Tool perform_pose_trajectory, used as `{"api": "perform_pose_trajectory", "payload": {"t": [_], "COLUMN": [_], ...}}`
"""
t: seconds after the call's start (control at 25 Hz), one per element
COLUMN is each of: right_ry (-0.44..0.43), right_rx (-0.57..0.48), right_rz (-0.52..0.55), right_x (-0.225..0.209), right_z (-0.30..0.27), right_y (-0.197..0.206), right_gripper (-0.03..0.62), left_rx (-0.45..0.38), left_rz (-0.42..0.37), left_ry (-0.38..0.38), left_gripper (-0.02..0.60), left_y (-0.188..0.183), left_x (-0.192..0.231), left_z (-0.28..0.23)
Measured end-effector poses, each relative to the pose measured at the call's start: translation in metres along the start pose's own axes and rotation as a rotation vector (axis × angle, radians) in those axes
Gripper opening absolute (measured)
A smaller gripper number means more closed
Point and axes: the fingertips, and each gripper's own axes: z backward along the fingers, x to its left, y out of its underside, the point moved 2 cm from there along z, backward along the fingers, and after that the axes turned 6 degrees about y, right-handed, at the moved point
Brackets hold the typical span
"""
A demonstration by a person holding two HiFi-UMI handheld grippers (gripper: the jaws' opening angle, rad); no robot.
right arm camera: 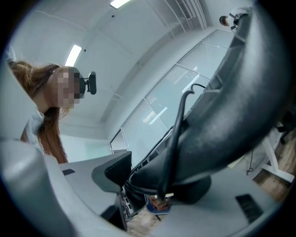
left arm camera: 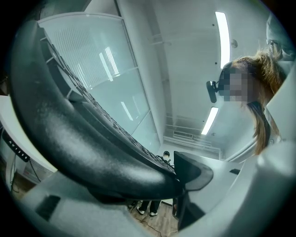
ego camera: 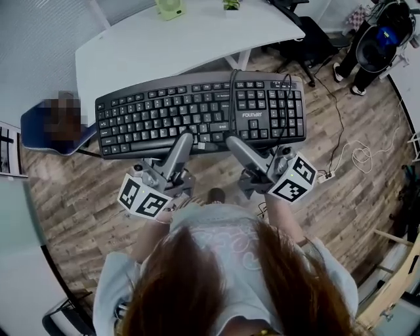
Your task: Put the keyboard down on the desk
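Head view: a black full-size computer keyboard with a curved palm rest (ego camera: 197,115) lies level across the centre of the frame, keys upward. It is held over the brown wood-plank floor (ego camera: 354,190), on the near side of the white curved-edge desk (ego camera: 164,39) that fills the upper middle of the frame; it does not rest on the desk. The left gripper (ego camera: 186,141) and the right gripper (ego camera: 231,143) rise from the lower centre, and each is clamped on the keyboard's near edge, close to its middle and just beside the other. Their marker cubes sit below, left (ego camera: 143,197) and right (ego camera: 293,178). A thin black cable (ego camera: 231,98) runs across the keys from the far edge. A small green fan (ego camera: 169,8) stands at the desk's far side, at the top of the frame. Left gripper view: the keyboard's rounded black palm rest (left arm camera: 83,139) sweeps from upper left to lower centre, and the left gripper (left arm camera: 166,185) has its jaws closed on it, a dark pad (left arm camera: 192,171) pressing its upper face and the grey jaw under it. Right gripper view: the keyboard (right arm camera: 231,125) fills the right of the frame. The black cable (right arm camera: 178,134) hangs down in front of it, and the right gripper (right arm camera: 152,185) has its jaws pinched on the keyboard's edge at lower centre, a textured dark pad (right arm camera: 115,173) above it.
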Motion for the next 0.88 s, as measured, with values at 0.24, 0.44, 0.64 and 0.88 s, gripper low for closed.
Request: {"api": "perform_pose_trajectory", "payload": {"t": [0.24,0.44,0.64,0.88], "right_ry": [-0.011,0.001,0.005,-0.001], "right_rx": [0.006,0.009,0.006,0.007], "right_rz": [-0.012,-0.024,-0.024,-0.024], "right_x": [-0.0023,-0.0012,-0.0041,-0.0048], "right_z": [0.0017,-0.0012,-0.0006,-0.0003], "right_y": [0.0008,0.0008,0.0012,0.0030], "right_gripper": [0.256,0.255,0.255,0.250], "left_rx": [0.002,0.013,0.012,0.012], "left_rz": [-0.013,-0.003,0.008,-0.004], "left_ry": [-0.006,-0.014,-0.011,-0.010], "left_gripper": [0.284,0.284,0.284,0.284], "left_y": [0.0021,0.0000,0.0037,0.0048], "left_x": [-0.0029,-0.0015,0.0002,0.0008], "left_z": [0.0003,0.0014,0.0003,0.0012]}}
